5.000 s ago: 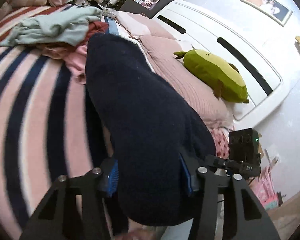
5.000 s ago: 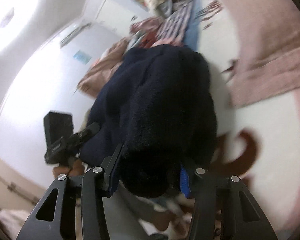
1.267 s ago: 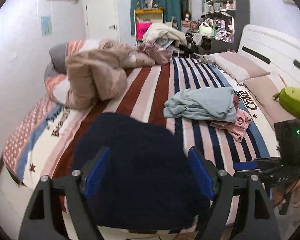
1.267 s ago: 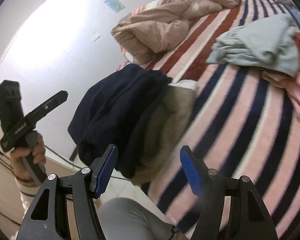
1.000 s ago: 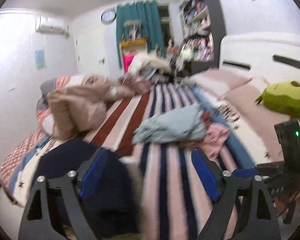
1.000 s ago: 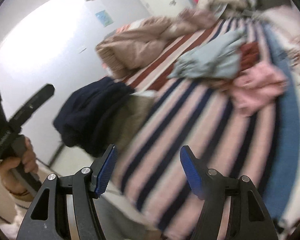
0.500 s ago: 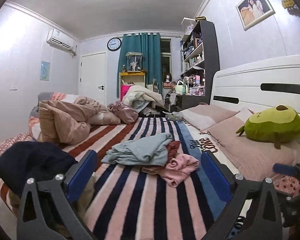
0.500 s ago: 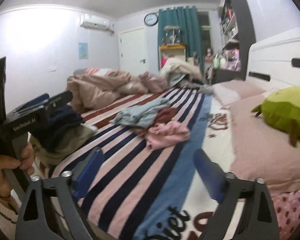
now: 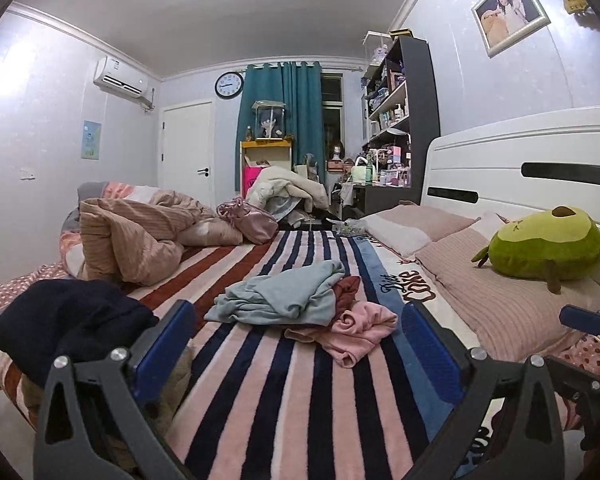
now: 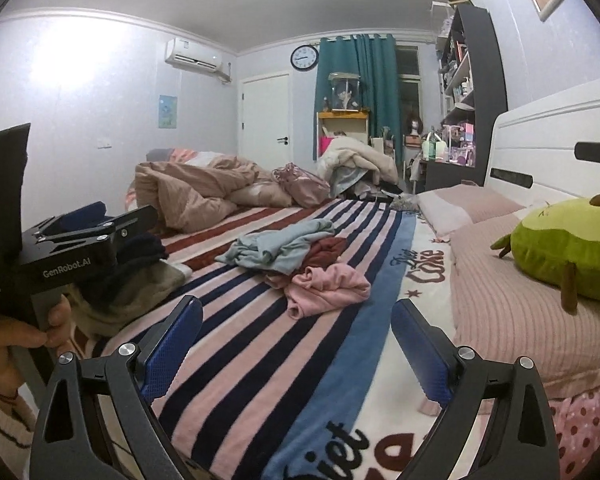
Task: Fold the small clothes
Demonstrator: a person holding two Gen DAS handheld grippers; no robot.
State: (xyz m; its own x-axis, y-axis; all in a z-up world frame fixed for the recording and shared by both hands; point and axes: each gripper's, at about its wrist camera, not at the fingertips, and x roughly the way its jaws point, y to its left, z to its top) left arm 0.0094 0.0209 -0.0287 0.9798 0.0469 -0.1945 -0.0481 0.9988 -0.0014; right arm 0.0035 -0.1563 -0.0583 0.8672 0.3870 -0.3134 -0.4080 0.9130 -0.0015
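With the navy garment [image 9: 68, 320] folded on the stack at the bed's [image 9: 284, 400] near-left edge, both the left gripper [image 9: 296, 336] and right gripper [image 10: 296, 336] gape empty, while the blue [image 9: 284, 292], maroon [image 9: 348, 290] and pink [image 9: 360, 328] clothes lie crumpled mid-bed, unfolded.

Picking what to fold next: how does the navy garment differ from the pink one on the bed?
The navy garment sits bundled at the bed's near left edge, on top of a beige piece; the pink garment lies crumpled mid-bed against the unsorted pile. The navy one looks thicker and bulkier, the pink one flatter. Neither is in a claw.
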